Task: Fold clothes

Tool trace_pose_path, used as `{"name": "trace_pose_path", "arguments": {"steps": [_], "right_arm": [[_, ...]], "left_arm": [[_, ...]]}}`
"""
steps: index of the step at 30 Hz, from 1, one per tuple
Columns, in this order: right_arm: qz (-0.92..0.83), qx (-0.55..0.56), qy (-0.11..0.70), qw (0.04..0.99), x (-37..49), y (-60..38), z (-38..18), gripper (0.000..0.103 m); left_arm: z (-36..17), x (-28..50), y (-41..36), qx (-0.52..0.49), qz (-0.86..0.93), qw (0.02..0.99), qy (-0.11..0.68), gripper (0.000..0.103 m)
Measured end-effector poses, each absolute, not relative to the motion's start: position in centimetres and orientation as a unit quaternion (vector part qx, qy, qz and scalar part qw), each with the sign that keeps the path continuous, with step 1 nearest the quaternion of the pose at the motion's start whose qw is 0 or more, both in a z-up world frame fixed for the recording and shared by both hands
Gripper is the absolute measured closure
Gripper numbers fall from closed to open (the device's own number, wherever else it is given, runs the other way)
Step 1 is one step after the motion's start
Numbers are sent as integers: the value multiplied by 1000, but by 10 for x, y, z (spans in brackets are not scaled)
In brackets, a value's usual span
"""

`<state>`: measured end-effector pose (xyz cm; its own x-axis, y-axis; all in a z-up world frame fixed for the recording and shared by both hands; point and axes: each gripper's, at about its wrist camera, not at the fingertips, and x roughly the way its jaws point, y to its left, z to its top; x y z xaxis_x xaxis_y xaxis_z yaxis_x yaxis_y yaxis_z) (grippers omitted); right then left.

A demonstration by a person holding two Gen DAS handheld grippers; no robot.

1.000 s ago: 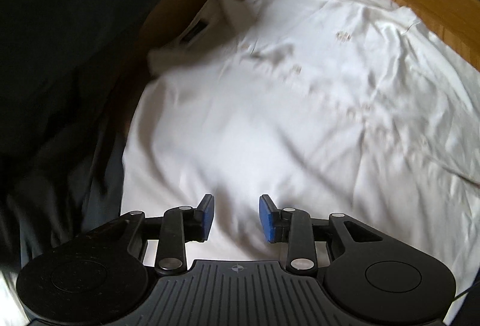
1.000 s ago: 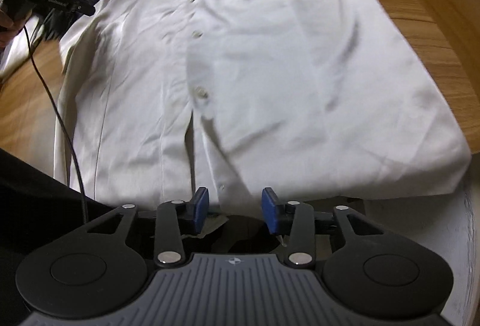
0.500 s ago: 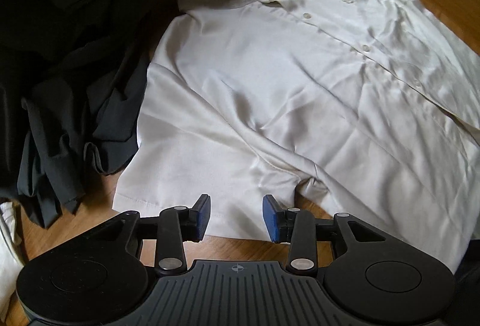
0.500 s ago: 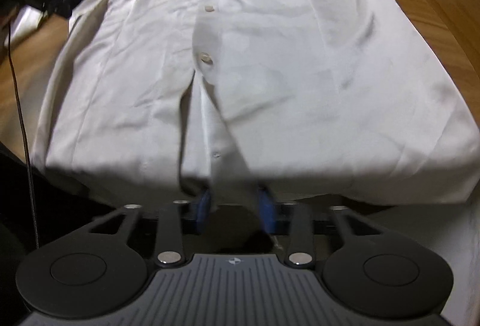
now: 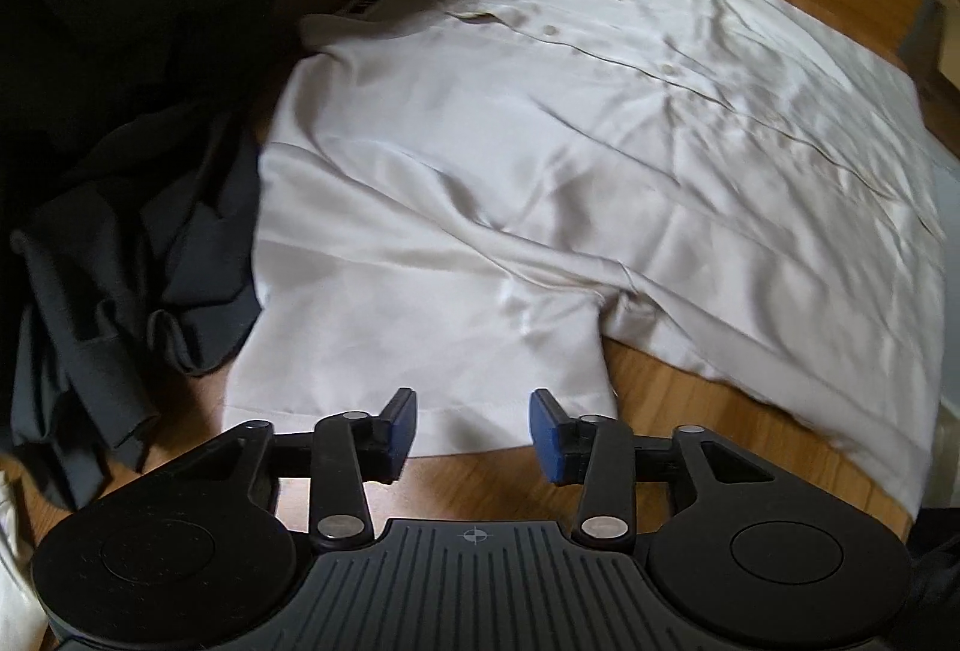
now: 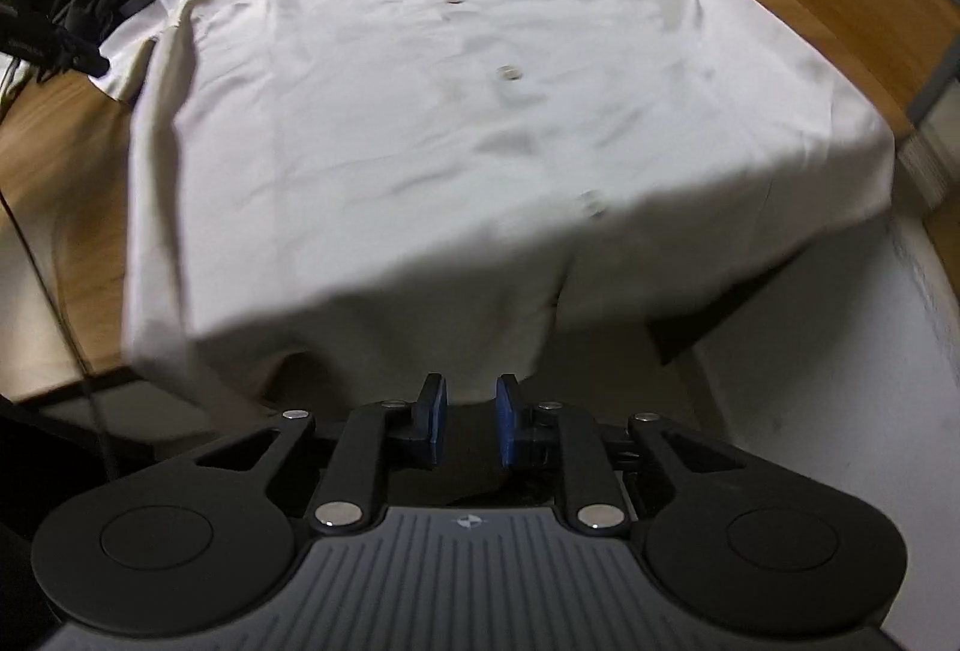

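Left gripper (image 5: 473, 426) hangs open at the shirt's (image 5: 540, 159) sleeve cuff — right gripper (image 6: 468, 426), half-open, grips nothing below the hem.

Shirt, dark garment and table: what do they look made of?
Shirt: thin, smooth woven fabric, maybe satin or silky; soft sheen on fine creases. Dark garment: matte cloth, heavier folds, fibre unclear. Table: wood or wood-look laminate, visible grain, slight gloss.
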<state>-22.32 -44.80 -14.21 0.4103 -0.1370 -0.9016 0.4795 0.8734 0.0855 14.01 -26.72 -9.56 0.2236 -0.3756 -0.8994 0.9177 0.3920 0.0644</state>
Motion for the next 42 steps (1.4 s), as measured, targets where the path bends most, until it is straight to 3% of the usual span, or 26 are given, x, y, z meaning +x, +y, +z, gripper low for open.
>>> {"name": "trace_pose_path", "arguments": {"steps": [5, 10, 14, 17, 19, 21, 24, 32, 33, 36, 42], "right_arm": [[-205, 192, 486, 828, -217, -399, -131, 67], [-199, 204, 466, 838, -211, -365, -125, 45], [-187, 187, 478, 838, -201, -339, -133, 42], [-183, 160, 490, 837, -194, -320, -143, 43], [-183, 144, 495, 837, -190, -311, -149, 44], [-191, 146, 501, 831, -189, -307, -157, 48], [-203, 149, 511, 822, -188, -302, -169, 55], [-217, 136, 513, 820, -181, -296, -189, 59], [-217, 137, 513, 819, -179, -297, -192, 63], [-225, 139, 512, 817, -178, -297, -196, 103], [-227, 152, 493, 826, -203, -292, -148, 103]], "left_arm": [[-101, 134, -268, 318, -479, 704, 417, 43], [-105, 126, -280, 299, -501, 701, 410, 42], [-115, 120, -288, 311, -500, 698, 408, 43], [-122, 116, -292, 324, -490, 700, 405, 50], [-123, 115, -293, 332, -487, 703, 398, 66], [-123, 115, -293, 335, -487, 705, 393, 74], [-121, 116, -293, 338, -483, 710, 385, 95], [-99, 121, -285, 332, -478, 730, 358, 98], [-96, 122, -284, 332, -477, 732, 355, 98], [-87, 123, -282, 333, -475, 737, 346, 98], [-71, 125, -278, 344, -473, 744, 324, 98]]}}
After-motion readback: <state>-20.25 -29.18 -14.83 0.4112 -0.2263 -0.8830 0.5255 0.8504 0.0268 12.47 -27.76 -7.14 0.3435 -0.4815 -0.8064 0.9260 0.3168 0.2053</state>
